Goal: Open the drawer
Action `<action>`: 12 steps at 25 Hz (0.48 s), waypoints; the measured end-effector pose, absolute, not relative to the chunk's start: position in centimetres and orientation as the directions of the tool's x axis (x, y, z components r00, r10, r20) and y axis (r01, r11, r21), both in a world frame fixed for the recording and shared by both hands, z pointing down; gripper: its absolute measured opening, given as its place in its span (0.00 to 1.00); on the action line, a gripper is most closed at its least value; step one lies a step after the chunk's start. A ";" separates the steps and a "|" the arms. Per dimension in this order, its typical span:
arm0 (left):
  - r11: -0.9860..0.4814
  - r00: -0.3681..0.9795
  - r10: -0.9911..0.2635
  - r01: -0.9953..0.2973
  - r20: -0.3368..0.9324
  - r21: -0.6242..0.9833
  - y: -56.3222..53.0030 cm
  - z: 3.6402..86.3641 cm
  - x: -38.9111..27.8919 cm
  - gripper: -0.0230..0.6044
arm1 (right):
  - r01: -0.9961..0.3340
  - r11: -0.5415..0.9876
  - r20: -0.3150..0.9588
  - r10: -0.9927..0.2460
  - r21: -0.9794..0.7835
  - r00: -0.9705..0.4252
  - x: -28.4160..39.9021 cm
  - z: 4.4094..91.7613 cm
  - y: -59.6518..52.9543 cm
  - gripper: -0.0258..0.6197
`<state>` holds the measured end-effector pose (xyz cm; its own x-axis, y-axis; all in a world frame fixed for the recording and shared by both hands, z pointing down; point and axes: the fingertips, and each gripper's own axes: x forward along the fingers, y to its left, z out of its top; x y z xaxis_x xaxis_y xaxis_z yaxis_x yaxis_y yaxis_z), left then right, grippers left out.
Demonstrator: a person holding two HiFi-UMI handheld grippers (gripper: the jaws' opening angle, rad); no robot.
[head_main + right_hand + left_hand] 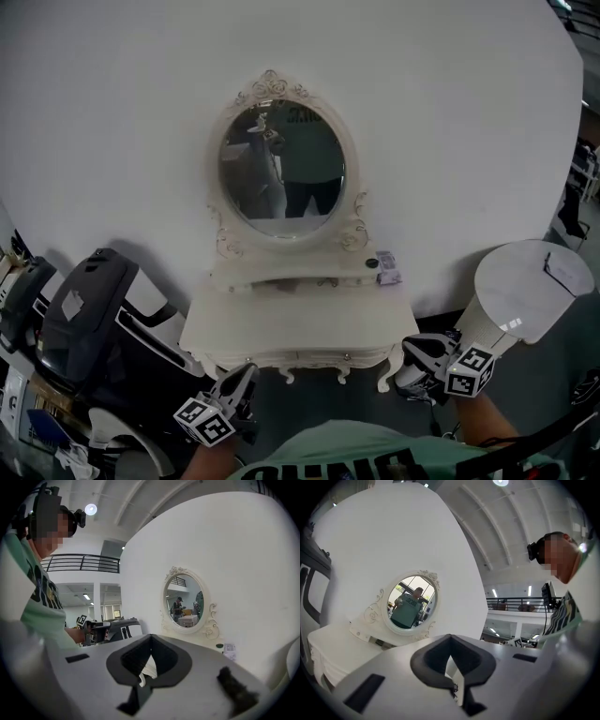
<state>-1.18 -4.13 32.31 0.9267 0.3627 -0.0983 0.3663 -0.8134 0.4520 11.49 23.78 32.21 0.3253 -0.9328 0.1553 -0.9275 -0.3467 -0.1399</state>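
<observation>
Two empty grippers, jaws together, flank your drawer (298,355) at 6 o'clock under the mirror (281,169): left gripper (246,375) at its 7, right gripper (414,349) at its 3, prob. staged clear of it before you reach in.

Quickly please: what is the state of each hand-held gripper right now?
Left white hand-held gripper: closed, holding nothing.
Right white hand-held gripper: closed, holding nothing.
</observation>
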 end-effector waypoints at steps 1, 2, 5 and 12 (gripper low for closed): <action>-0.815 0.927 0.361 0.366 -0.102 0.450 -3.1 32.1 -0.3 0.04 | -0.928 -0.341 0.150 -0.935 -0.148 0.320 12.5 32.3 24.7 0.06; -0.817 0.927 0.361 0.367 -0.102 0.444 -2.1 31.9 0.6 0.04 | -0.929 -0.336 0.145 -0.938 -0.157 0.315 13.4 32.5 25.5 0.06; -0.824 0.928 0.362 0.363 -0.088 0.434 0.3 31.9 2.5 0.04 | -0.930 -0.325 0.131 -0.943 -0.171 0.306 15.4 32.7 27.5 0.06; -0.826 0.924 0.376 0.367 -0.065 0.428 2.7 32.0 6.3 0.04 | -0.921 -0.332 0.118 -0.942 -0.204 0.313 18.8 33.6 30.2 0.06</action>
<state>6.27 2.68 32.00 0.9242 0.3763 -0.0650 0.3665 -0.8262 0.4278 18.84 30.21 33.58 0.3134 -0.9422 0.1183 -0.9209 -0.3320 -0.2044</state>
